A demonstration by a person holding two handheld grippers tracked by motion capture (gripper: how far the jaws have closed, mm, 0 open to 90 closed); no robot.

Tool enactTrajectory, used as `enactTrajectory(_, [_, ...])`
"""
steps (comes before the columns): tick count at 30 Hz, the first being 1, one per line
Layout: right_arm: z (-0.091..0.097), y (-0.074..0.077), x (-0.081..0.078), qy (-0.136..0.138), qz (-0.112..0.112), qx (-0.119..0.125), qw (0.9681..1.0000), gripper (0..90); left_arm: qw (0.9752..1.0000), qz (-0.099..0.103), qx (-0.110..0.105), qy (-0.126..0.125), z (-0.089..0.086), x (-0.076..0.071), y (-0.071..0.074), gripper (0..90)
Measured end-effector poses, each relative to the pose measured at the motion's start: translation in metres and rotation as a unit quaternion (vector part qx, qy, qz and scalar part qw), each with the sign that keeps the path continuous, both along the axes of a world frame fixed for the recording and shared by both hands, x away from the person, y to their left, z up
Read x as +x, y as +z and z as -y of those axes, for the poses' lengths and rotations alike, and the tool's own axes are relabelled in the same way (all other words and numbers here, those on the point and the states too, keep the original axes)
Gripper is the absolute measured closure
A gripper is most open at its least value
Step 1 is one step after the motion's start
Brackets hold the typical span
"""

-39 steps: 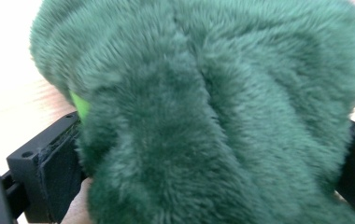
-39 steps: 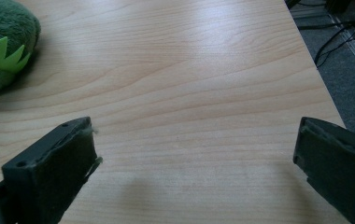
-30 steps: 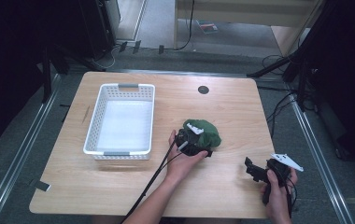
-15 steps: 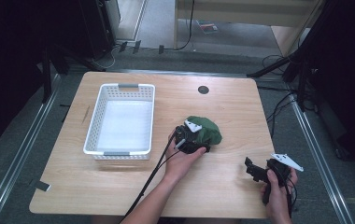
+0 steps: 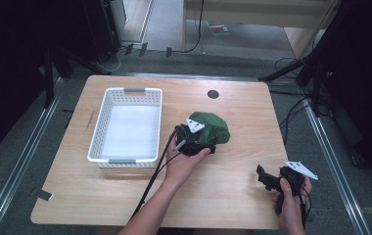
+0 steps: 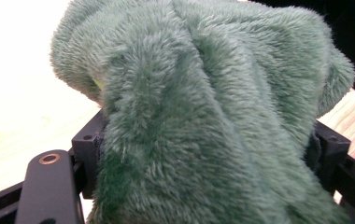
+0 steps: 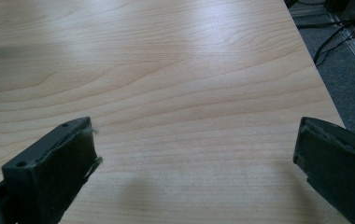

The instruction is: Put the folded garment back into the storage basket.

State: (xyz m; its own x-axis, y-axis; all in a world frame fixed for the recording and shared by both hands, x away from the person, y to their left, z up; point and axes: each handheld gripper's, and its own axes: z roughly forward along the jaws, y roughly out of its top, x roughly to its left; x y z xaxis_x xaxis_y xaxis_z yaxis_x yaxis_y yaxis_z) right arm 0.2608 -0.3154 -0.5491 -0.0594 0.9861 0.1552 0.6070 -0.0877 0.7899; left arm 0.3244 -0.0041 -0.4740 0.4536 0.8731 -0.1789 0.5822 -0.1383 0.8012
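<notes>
Jaws of left gripper [image 5: 204, 142] clamp green plush cloth [image 6: 203, 116].

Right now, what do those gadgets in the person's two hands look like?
Both are black tools. The left gripper and the right gripper each carry a pale grey three-cornered plate on top and trail a black cable. Up close the right one's two jaws are blocky, with dark pads. The forearms are bare, with no sleeves in sight.

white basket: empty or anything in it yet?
Empty. The high view shows the white basket's bare floor; the green plush cloth sits outside, beside it on the table.
</notes>
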Motion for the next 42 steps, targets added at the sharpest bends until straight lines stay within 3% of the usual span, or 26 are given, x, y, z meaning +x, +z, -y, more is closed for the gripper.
enactTrajectory(11, [0.0,0.0,0.0,-0.001,-0.001,0.0,1.0,0.0,0.9998,0.014,-0.013,0.01,-0.021,0.001,0.021,23.5])
enactTrajectory(16, [0.0,0.0,0.0,-0.001,0.0,-0.001,1.0,0.0,0.9996,0.02,-0.009,0.016,-0.031,0.004,0.029,23.5])
enactTrajectory(26, [0.0,0.0,0.0,0.0,0.0,-0.001,1.0,0.0,0.9984,0.031,-0.017,0.045,-0.064,0.007,0.044,23.5])
enactTrajectory(42, [0.0,0.0,0.0,-0.002,0.0,-0.002,1.0,0.0,0.9954,0.035,-0.027,0.085,-0.112,0.01,0.048,23.6])
